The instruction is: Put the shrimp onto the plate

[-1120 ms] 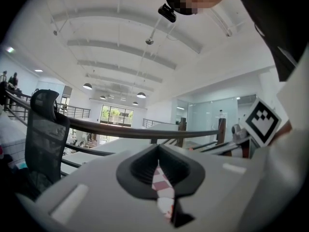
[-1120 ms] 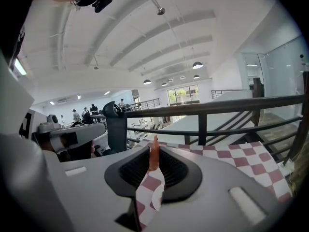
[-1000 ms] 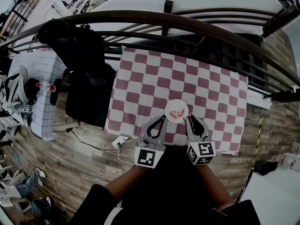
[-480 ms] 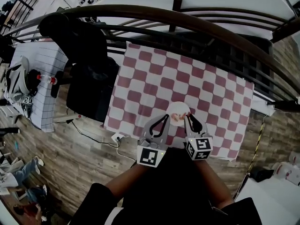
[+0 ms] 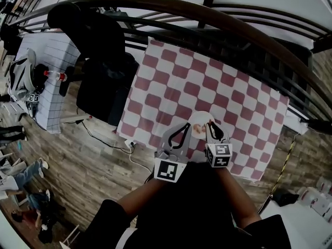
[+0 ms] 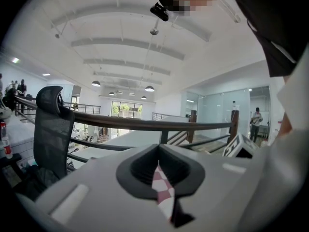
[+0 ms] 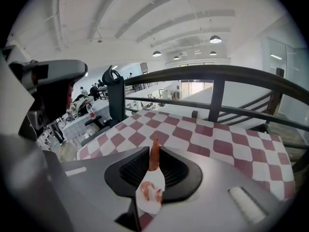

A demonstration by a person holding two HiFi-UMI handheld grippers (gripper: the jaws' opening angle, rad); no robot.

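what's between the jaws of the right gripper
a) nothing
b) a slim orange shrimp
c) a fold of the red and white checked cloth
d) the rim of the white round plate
b: in the right gripper view, the right gripper has its jaws closed on a slim orange shrimp, which stands upright between them above the white round plate.
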